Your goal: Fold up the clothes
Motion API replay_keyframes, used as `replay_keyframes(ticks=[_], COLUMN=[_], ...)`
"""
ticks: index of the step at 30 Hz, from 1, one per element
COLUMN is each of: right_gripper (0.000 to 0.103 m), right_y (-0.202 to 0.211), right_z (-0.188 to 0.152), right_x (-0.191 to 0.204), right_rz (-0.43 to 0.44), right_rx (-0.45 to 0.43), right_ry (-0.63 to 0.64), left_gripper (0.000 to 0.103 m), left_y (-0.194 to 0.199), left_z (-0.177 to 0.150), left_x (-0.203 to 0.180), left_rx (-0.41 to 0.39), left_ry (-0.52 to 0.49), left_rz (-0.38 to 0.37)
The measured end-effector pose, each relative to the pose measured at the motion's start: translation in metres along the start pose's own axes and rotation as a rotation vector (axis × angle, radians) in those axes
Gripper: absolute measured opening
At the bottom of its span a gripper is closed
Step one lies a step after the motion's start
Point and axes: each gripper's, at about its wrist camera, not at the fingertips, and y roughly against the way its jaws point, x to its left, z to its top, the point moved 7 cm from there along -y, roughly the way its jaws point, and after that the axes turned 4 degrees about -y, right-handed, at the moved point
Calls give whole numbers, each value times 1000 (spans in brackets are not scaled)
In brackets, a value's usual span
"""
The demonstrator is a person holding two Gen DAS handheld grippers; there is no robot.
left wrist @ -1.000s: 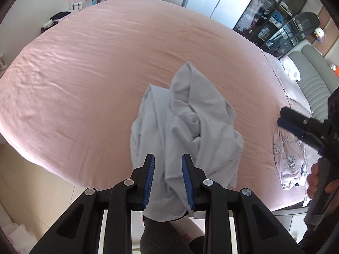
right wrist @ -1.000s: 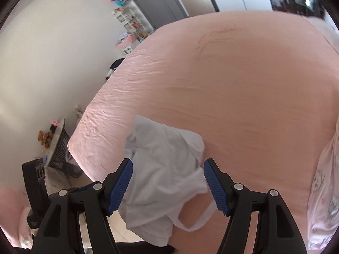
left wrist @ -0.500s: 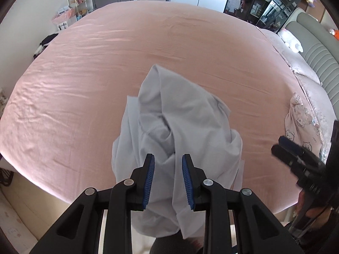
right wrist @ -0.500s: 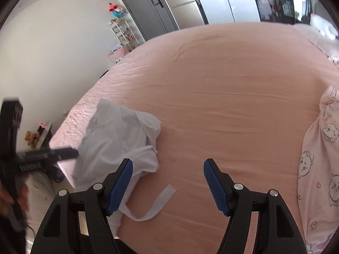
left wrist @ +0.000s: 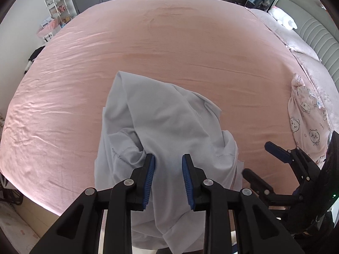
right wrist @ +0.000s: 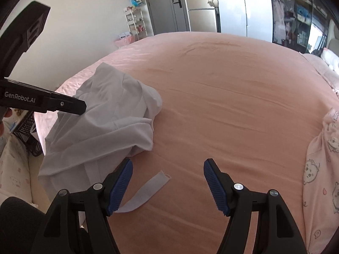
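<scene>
At the bed's (right wrist: 222,97) near edge, grey garment (right wrist: 106,127) hangs bunched in your left claw (left wrist: 168,177) — likely pinched. Right claw (right wrist: 168,187) gapes empty; loose strap (right wrist: 148,190) lies between its jaws — nearest.

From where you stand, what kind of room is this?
Most likely a bedroom in a home. A wide bed under a pink sheet fills the view, with a padded grey headboard at one end, and a crumpled pale garment lies on it for folding. A wardrobe stands behind.
</scene>
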Motion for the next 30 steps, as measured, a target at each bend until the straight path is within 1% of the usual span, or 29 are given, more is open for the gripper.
replay_keyframes(ticks=[4, 7, 10, 15, 19, 23, 25, 26, 27, 28, 29, 30], right_gripper=[69, 69, 69, 69, 69, 69, 68, 66, 60, 50, 45, 37], right_y=[-17, -27, -37, -43, -39, -37, -35, -34, -33, -33, -32, -32], right_z=[5, 8, 10, 15, 20, 24, 27, 28, 30, 30, 31, 31], right_x=[4, 12, 22, 33, 36, 39, 43, 45, 48, 51, 55, 58], right_rz=[-24, -3, 8, 36, 51, 84, 116, 131, 146, 154, 161, 168], right_rx=[32, 43, 56, 59, 32, 20, 4, -3, -9, -7, -4, -2], right_ry=[27, 46, 60, 65, 68, 61, 58, 64, 71, 78, 85, 92], left_gripper=[24, 24, 24, 24, 24, 24, 24, 24, 25, 25, 25, 25], left_y=[-11, -24, -33, -35, -33, -35, -39, -40, -40, -40, -41, -42], left_z=[0, -2, -7, -10, -14, -20, -23, -24, -25, -26, -25, -25], left_x=[0, 3, 13, 31, 47, 62, 68, 72, 72, 72, 73, 75], left_rx=[31, 52, 67, 63, 49, 49, 46, 44, 42, 39, 35, 34], left_ry=[-23, -46, -29, 30, 54, 70, 78, 81, 76, 71, 69, 73], left_rz=[20, 50, 47, -26, -57, -79, -96, -104, -110, -116, -123, -130])
